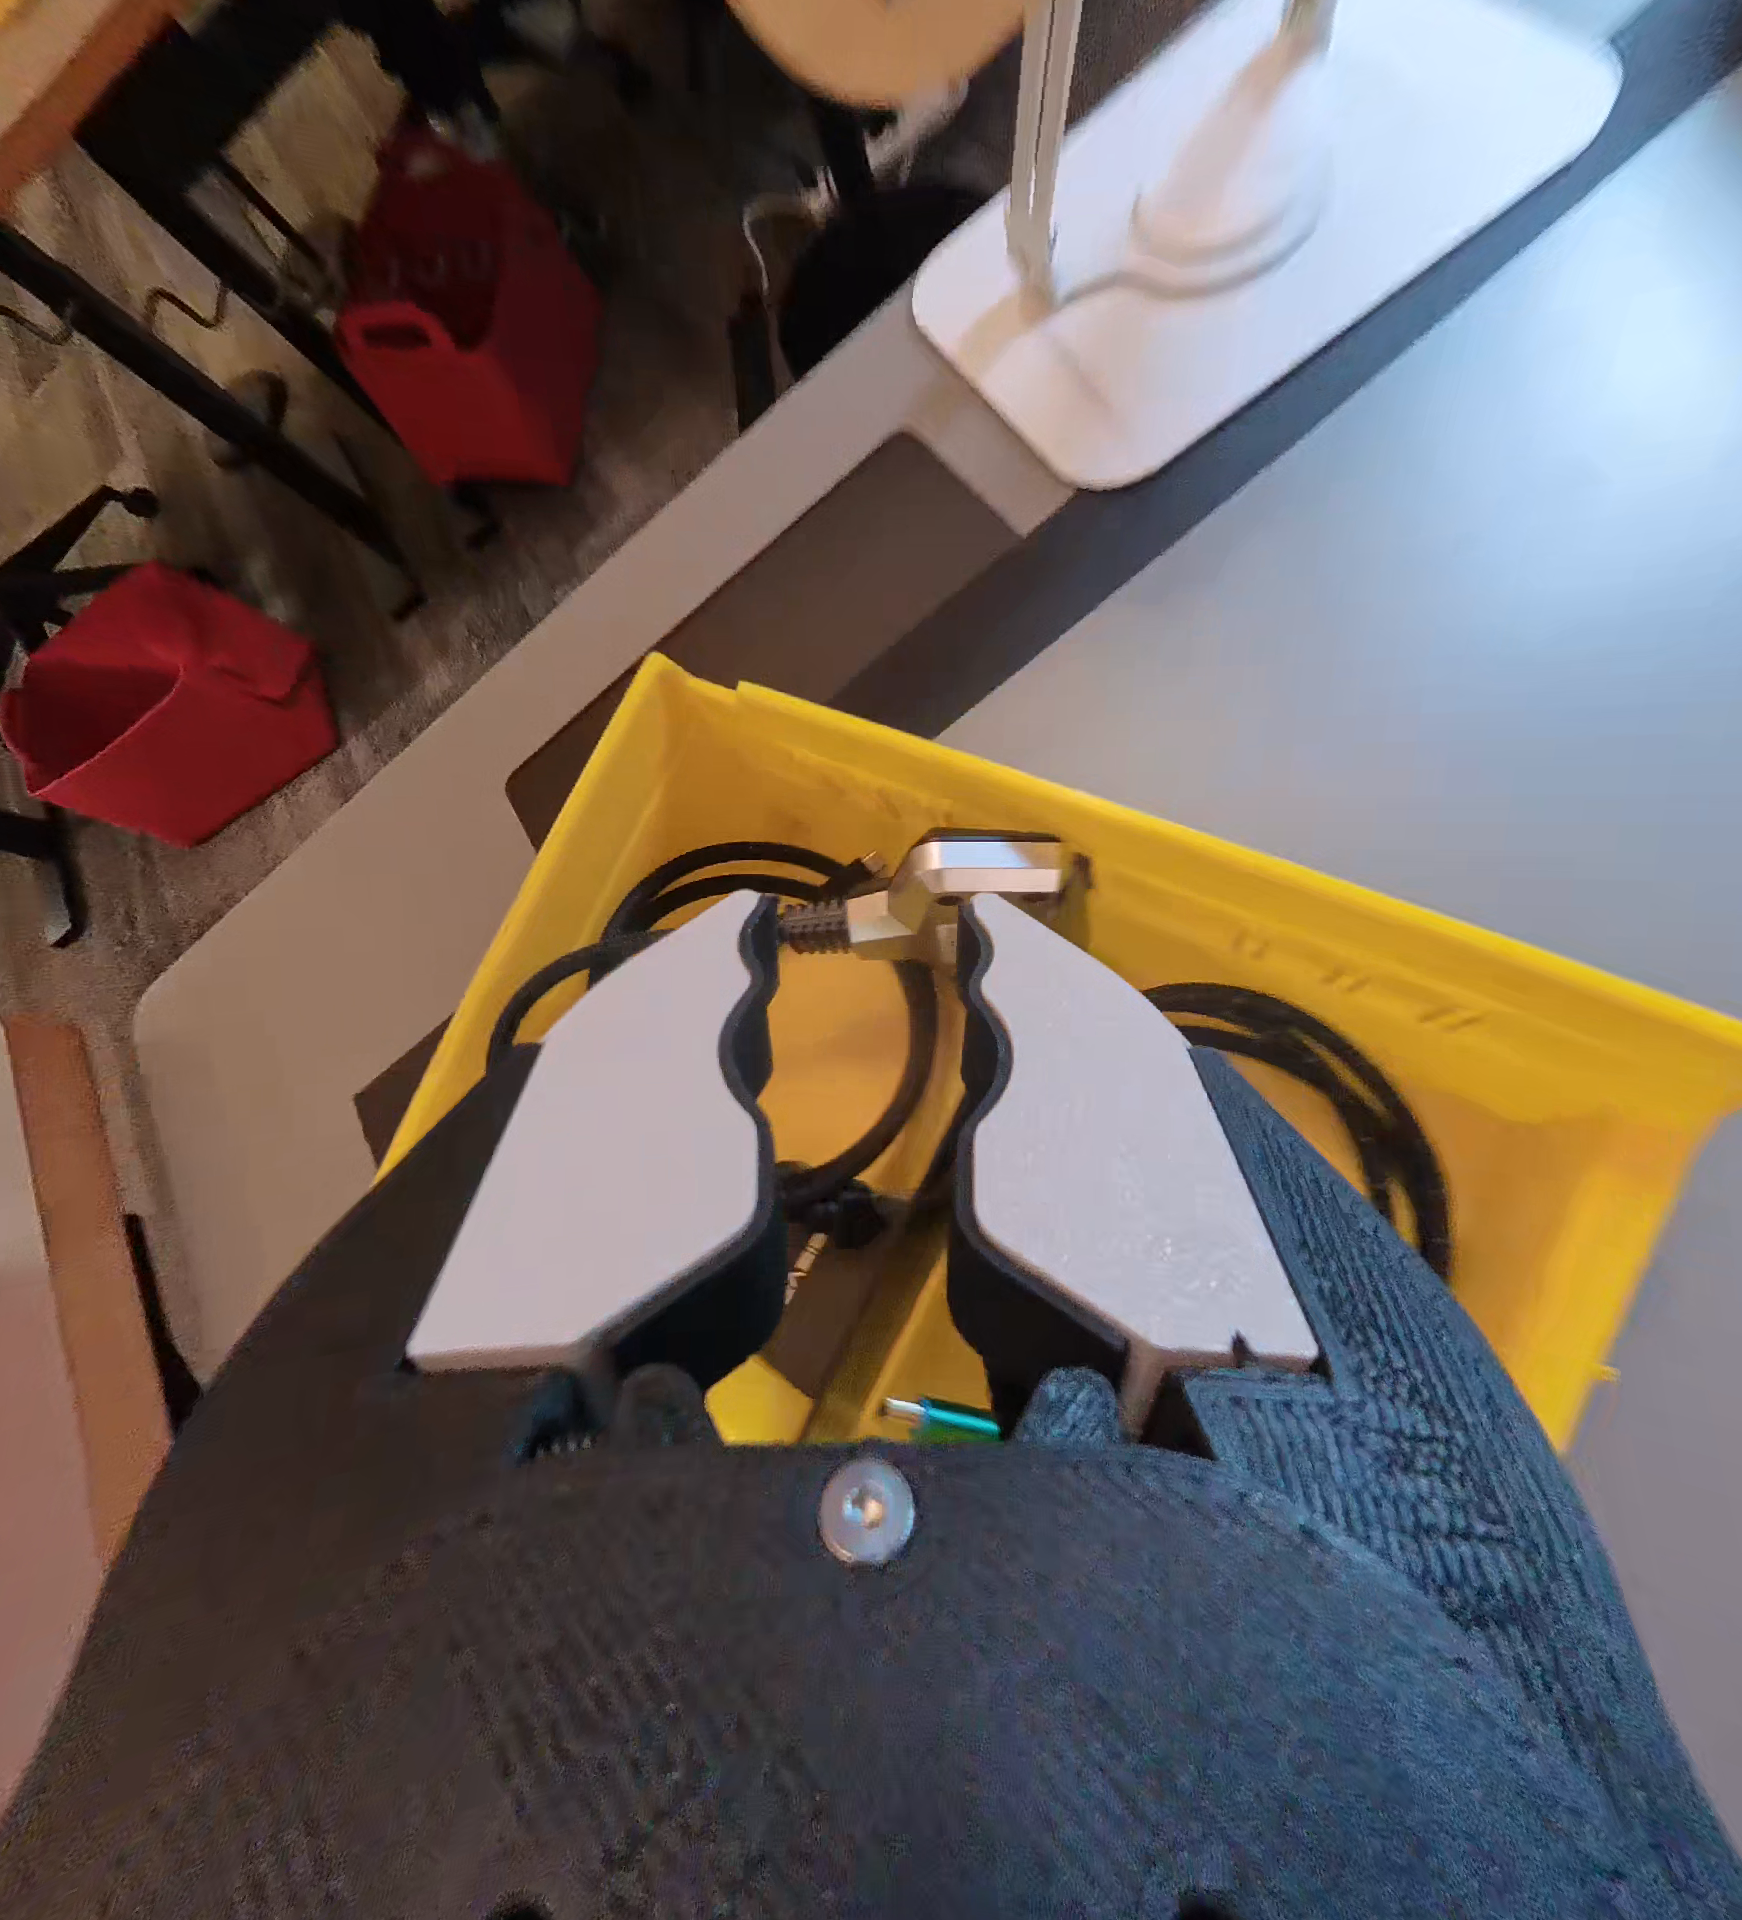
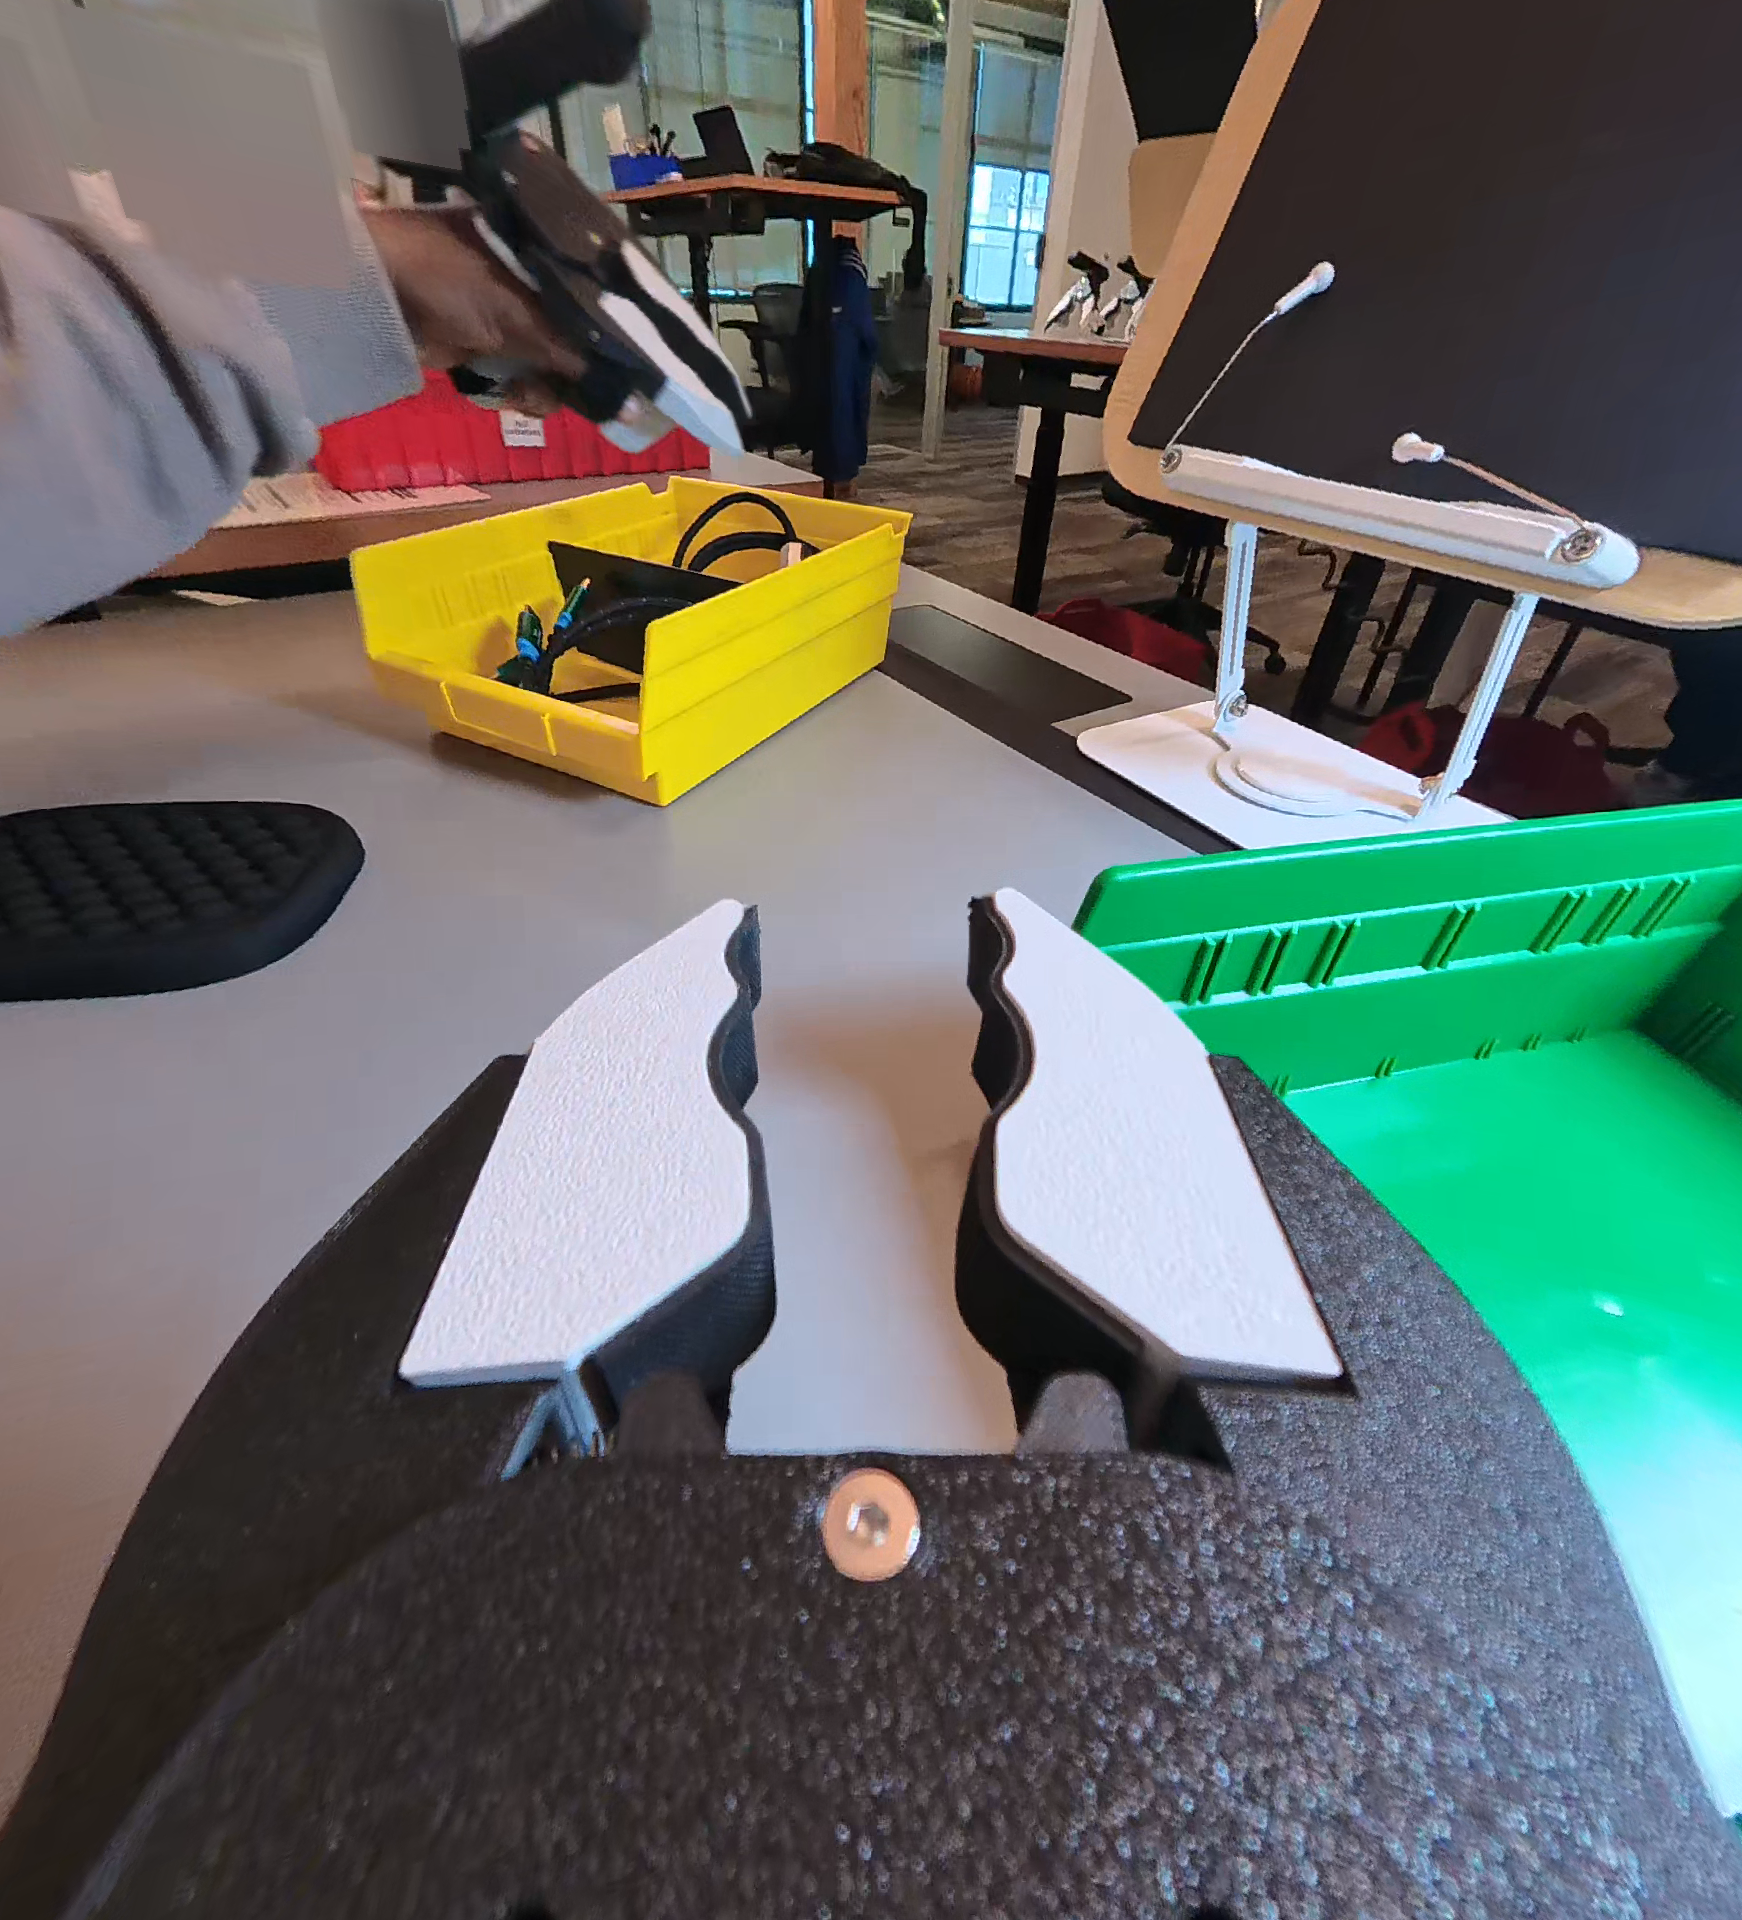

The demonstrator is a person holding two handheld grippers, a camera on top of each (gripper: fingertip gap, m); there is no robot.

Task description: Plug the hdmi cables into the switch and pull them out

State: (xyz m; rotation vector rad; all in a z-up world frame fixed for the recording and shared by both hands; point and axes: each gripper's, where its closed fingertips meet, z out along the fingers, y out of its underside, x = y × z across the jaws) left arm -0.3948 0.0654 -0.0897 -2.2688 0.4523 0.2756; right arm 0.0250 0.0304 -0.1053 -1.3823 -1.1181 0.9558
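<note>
Hovering above one yellow bin (image 1: 1262, 935) on the counter (image 2: 846, 831), the left gripper (image 1: 867, 914) gapes unladen over black hdmi cables (image 1: 1345, 1081) and one silver plug (image 1: 981, 868); the right gripper (image 2: 862, 914), parted, holds nothing beside one green bin (image 2: 1469, 935)

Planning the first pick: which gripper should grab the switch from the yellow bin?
Left. The open left gripper hangs over the yellow plastic bin, fingertips near the silver metal switch. The open right gripper sits low over the grey table, away from that bin.
</note>
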